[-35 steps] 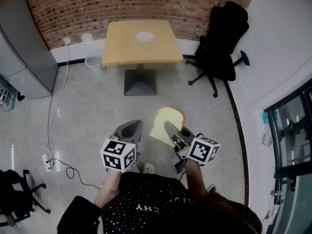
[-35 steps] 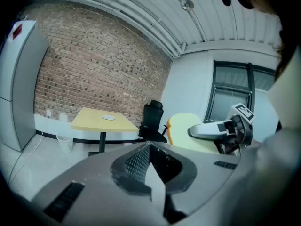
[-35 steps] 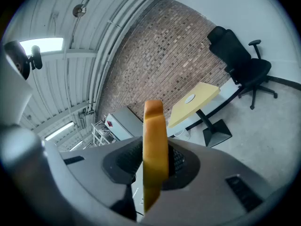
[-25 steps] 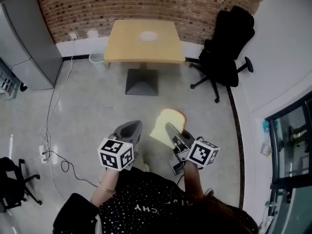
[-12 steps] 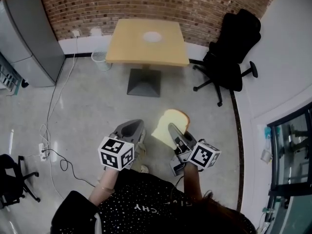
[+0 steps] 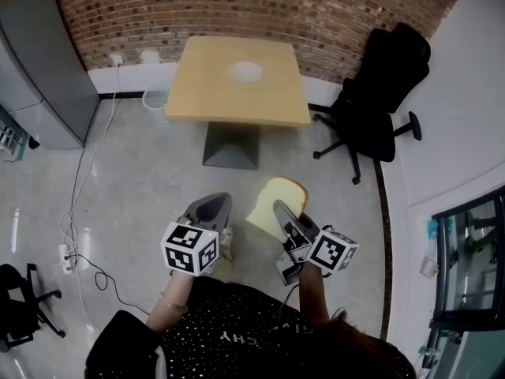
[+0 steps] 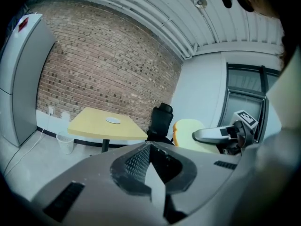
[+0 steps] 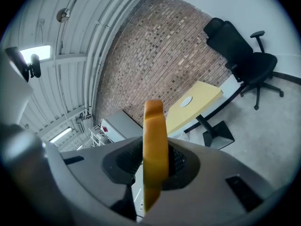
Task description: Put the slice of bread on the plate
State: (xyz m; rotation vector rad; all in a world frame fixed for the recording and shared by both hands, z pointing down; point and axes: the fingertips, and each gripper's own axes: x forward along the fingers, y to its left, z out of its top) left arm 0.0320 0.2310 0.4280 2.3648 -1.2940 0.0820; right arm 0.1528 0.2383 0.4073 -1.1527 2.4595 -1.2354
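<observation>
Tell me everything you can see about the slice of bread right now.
The slice of bread is pale cream with a golden-brown crust and a rounded top, whole, soft-looking. The right claw pinches its lower part on both faces, holding it in the air above the floor, rounded end pointing toward the table. Nothing else touches it; the plate sits on that table, well ahead.

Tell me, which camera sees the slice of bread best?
The head view: the slice of bread shows its broad pale face there, held in the right gripper. The right gripper view shows only its thin edge between the jaws. The left gripper view shows just a part behind the right gripper.
</observation>
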